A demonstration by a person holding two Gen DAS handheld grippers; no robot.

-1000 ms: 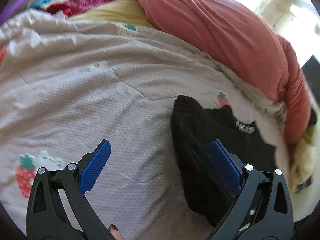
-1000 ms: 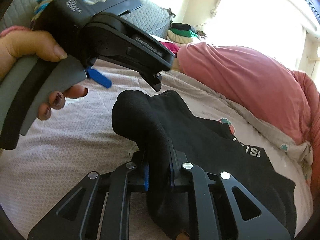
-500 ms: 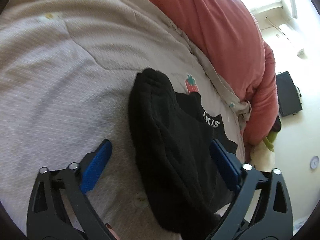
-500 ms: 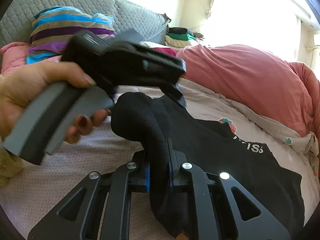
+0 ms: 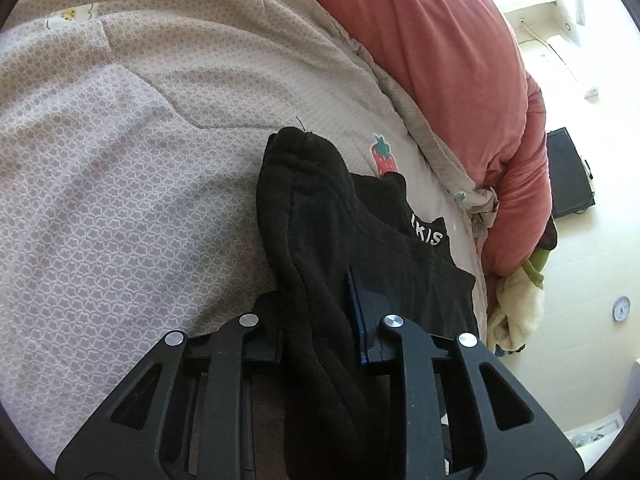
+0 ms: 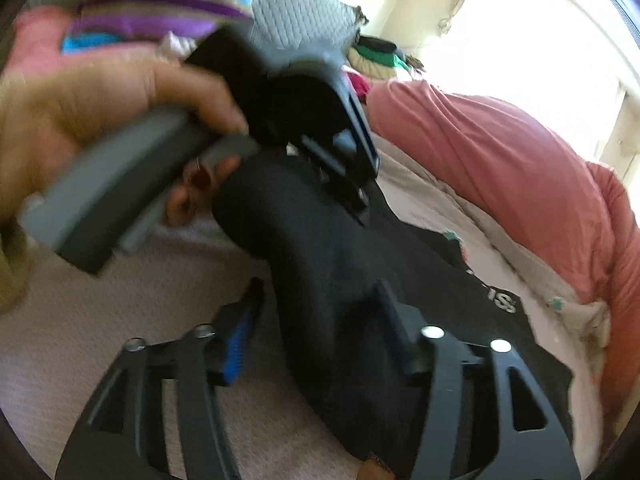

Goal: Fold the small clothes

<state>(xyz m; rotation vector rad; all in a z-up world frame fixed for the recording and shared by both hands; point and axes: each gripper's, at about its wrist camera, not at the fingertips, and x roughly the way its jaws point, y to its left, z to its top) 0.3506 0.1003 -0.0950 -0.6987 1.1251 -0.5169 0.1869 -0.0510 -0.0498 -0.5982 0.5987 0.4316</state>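
Black garment (image 5: 320, 280) on quilt (image 5: 120, 200), long axis running away from both grippers | left gripper (image 5: 318, 328) clamped on its near fold | right gripper (image 6: 316, 332) parted, straddling cloth without gripping | left holds

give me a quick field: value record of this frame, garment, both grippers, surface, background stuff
garment: black garment, bunched into a ridge, white lettering on the flat part
left gripper: left gripper shut on the ridge of the garment
right gripper: right gripper open, fingers either side of the garment, view blurred
surface: patterned bedsheet with a strawberry print
background: pink duvet bunched beside the garment; striped pillow
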